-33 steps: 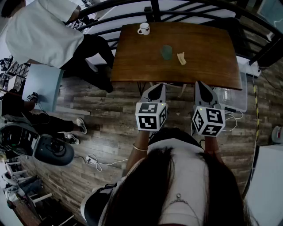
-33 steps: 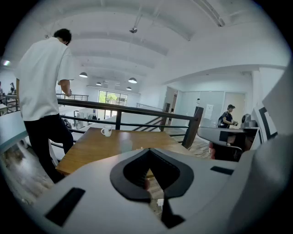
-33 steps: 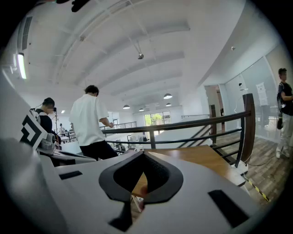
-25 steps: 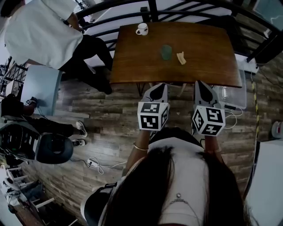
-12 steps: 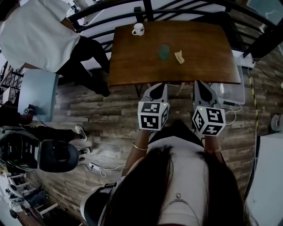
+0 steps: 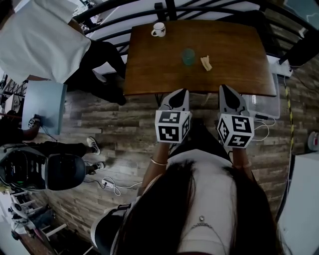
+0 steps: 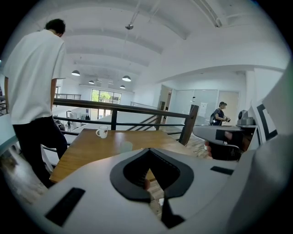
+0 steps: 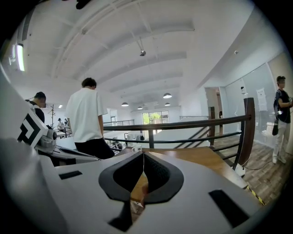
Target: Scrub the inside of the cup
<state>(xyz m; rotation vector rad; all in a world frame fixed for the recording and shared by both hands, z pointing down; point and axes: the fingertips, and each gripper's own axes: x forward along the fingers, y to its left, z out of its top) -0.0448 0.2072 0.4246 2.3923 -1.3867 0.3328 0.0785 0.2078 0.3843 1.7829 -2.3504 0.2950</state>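
A translucent greenish cup [image 6: 188, 56] stands near the middle of the wooden table [image 6: 239, 74]. A small tan sponge-like piece [image 6: 205, 63] lies just right of it. A white mug [image 6: 159, 29] sits at the far left corner. My left gripper [image 6: 181, 91] and right gripper [image 6: 223, 87] are side by side at the table's near edge, both shut and empty, well short of the cup. The left gripper view shows the mug [image 7: 101, 132] and the cup [image 7: 125, 146] beyond the closed jaws of the left gripper [image 7: 149, 151]. The right gripper [image 8: 143, 155] points along the tabletop.
A person in a white shirt [image 6: 45, 40] stands at the table's left side. A black railing [image 6: 164, 10] runs behind the table. A clear plastic bin [image 6: 260, 107] sits on the floor under the right edge. A round dark chair [image 6: 65, 172] and cables [image 6: 112, 187] lie to my left.
Both grippers have edged forward, so their tips now reach the table's near edge. The person in white has shifted a little. Both jaws stay shut.
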